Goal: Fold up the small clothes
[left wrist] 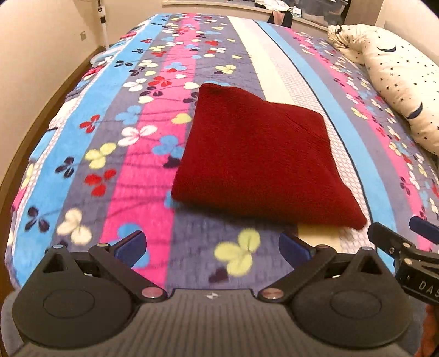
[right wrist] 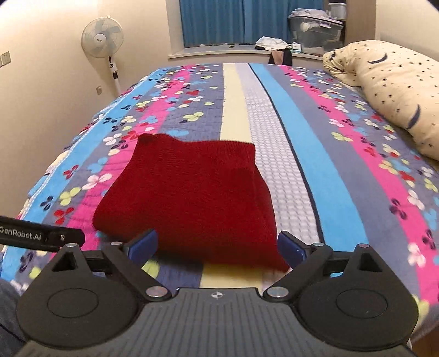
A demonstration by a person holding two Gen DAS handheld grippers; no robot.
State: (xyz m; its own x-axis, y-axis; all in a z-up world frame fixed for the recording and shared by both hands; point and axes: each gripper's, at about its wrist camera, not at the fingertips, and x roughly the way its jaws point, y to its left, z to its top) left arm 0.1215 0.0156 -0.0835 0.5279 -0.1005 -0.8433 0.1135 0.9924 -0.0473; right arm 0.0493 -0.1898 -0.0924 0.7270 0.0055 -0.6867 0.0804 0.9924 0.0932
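"GenRobot.AI" marks the left gripper (right wrist: 41, 236) beside the folded red garment (right wrist: 189, 203).

My right gripper (right wrist: 217, 247) has its jaws spread wide with nothing between the blue pads (right wrist: 145, 243); just ahead of them the folded red knit garment (right wrist: 189, 197) lies flat on the striped floral bedspread (right wrist: 323, 170), its near edge reaching into the gap; left of my left jaw I see part of the left gripper (right wrist: 41, 236); far ahead left stands a fan (right wrist: 102, 37); ahead right lies a star-print pillow (right wrist: 392, 90); beyond is a blue curtain (right wrist: 236, 22).
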